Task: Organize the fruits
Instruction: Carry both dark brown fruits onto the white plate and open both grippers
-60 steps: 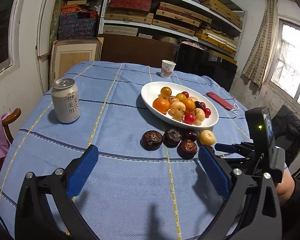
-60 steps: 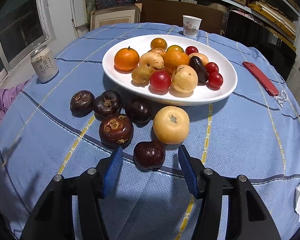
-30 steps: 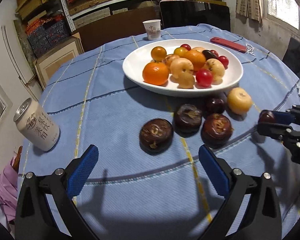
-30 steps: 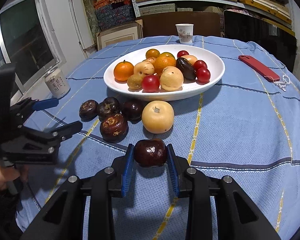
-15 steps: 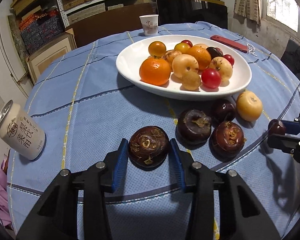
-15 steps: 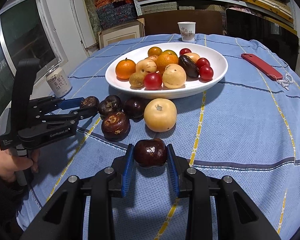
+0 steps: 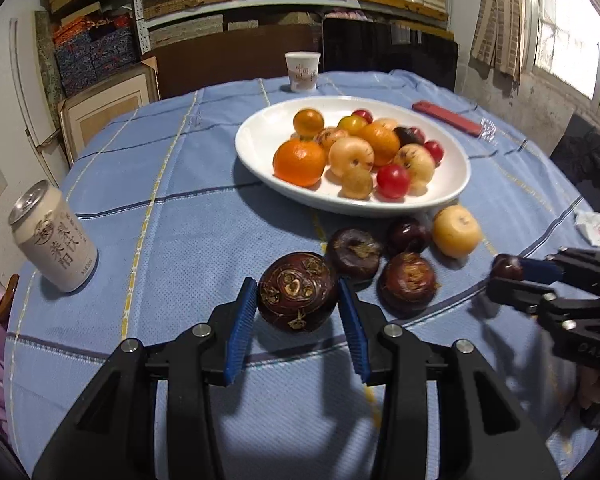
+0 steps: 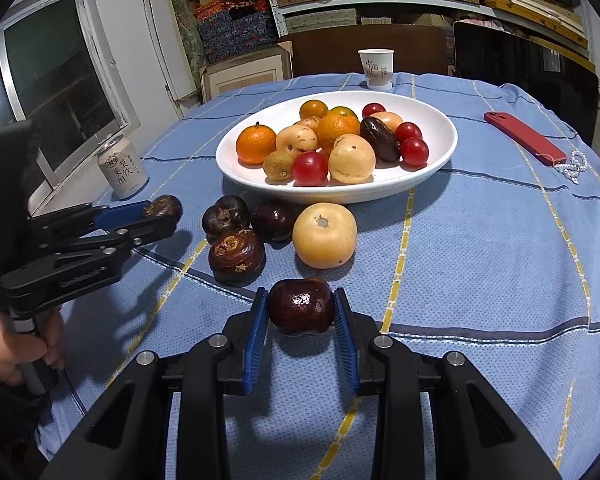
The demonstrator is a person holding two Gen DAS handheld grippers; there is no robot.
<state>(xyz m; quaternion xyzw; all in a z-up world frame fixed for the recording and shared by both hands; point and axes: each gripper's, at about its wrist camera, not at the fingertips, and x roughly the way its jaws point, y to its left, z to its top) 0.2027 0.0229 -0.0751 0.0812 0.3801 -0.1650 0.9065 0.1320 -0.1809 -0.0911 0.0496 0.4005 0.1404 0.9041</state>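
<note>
1. Left gripper (image 7: 298,312) clamps a mangosteen (image 7: 297,297), lifted just off the cloth.
2. Right gripper (image 8: 301,322) pinches a plum (image 8: 301,306).
3. Next, I'd say: carry both over the plate (image 8: 440,160) rim and release.

A large dark-brown fruit (image 7: 297,297) with a rough, scarred skin sits clamped between the left jaws, held off the worktop. A smaller glossy maroon fruit (image 8: 301,306) is pinched between the right jaws. Just ahead of both jaws lie three more dark fruits (image 8: 236,256) and a pale yellow one (image 8: 324,235). Beyond those, the white oval plate (image 8: 440,152) holds oranges, cherry tomatoes and pale fruits heaped together.
</note>
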